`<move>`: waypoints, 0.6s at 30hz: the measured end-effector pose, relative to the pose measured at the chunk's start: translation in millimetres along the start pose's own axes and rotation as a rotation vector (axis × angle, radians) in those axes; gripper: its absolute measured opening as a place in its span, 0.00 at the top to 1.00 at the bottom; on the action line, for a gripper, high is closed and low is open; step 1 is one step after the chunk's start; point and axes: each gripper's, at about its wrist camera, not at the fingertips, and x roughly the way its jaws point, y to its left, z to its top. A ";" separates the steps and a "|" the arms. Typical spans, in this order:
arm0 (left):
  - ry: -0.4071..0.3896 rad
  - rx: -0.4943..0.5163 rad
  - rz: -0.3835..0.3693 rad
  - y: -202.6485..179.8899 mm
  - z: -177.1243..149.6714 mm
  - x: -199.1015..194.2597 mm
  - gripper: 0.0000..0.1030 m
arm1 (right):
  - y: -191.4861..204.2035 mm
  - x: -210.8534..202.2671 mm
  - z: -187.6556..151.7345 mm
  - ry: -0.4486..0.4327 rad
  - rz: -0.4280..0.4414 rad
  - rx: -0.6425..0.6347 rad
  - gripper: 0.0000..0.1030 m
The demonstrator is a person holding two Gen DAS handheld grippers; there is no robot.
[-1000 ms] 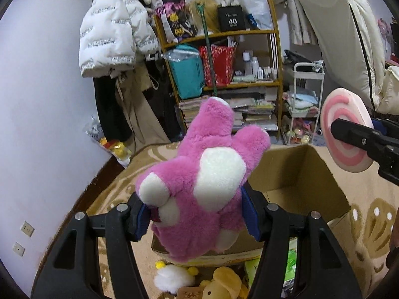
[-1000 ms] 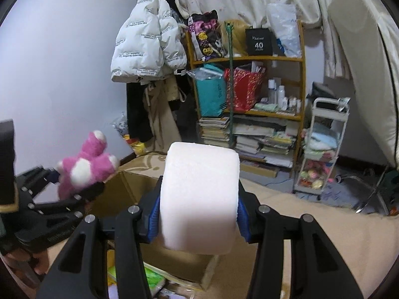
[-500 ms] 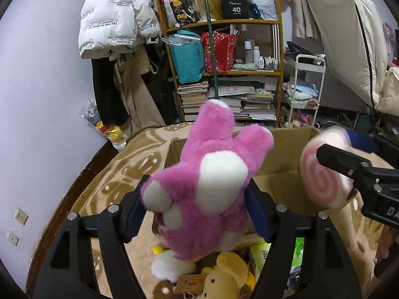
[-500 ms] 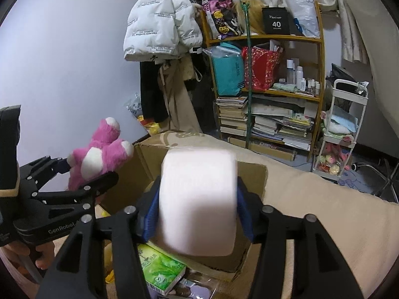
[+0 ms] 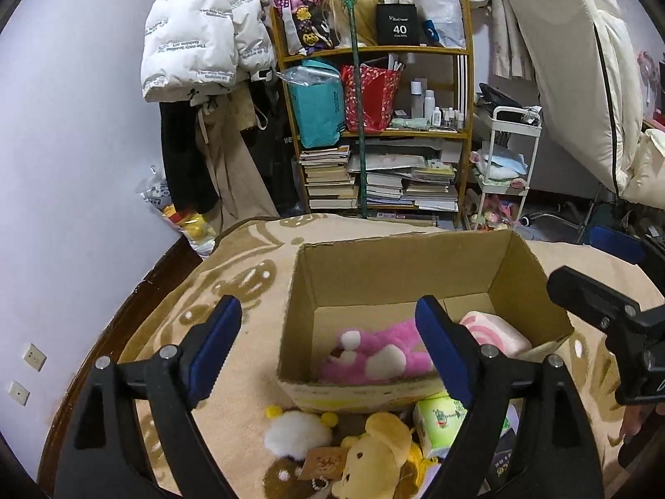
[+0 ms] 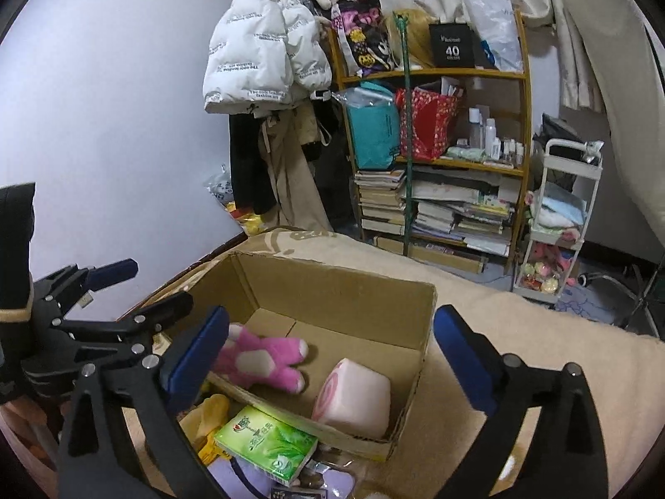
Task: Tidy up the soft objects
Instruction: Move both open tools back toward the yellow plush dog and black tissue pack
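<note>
An open cardboard box [image 5: 399, 258] [image 6: 332, 287] stands on the beige blanket. Inside it lie a pink plush toy [image 5: 374, 357] [image 6: 262, 357] and a pink-swirl roll pillow [image 5: 494, 332] [image 6: 357, 395]. My left gripper [image 5: 328, 345] hovers over the box's near left corner, jaws opening, nothing between them. My right gripper [image 6: 332, 353] hangs above the box, jaws opening wide and empty. In the right wrist view the left gripper [image 6: 112, 291] shows at the left. In the left wrist view one finger of the right gripper [image 5: 598, 312] shows at the right.
In front of the box lie a yellow bear plush [image 5: 378, 453], a white pom-pom plush [image 5: 295, 432] and a green tissue pack [image 5: 440, 424] [image 6: 266, 445]. A cluttered wooden shelf [image 5: 374, 124], a white cart [image 5: 507, 166] and hanging coats [image 5: 199, 41] stand behind.
Both grippers opened and let go: the pink plush and the roll pillow dropped from the jaws into the box. Both grippers tilted down toward the box.
</note>
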 end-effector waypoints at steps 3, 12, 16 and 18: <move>-0.001 -0.015 -0.005 5.8 -4.5 -13.9 0.11 | 5.5 -9.3 -2.6 -0.012 -0.005 -0.004 0.00; 0.012 -0.028 0.010 18.0 -35.8 -50.8 0.08 | 16.6 -35.9 -21.7 -0.003 -0.012 0.018 0.00; 0.035 -0.019 0.008 18.9 -52.9 -59.8 0.08 | 20.2 -46.4 -32.3 0.002 -0.024 0.018 0.00; 0.047 -0.013 0.011 18.8 -60.9 -63.4 0.08 | 22.0 -48.2 -37.3 0.026 -0.029 0.021 0.00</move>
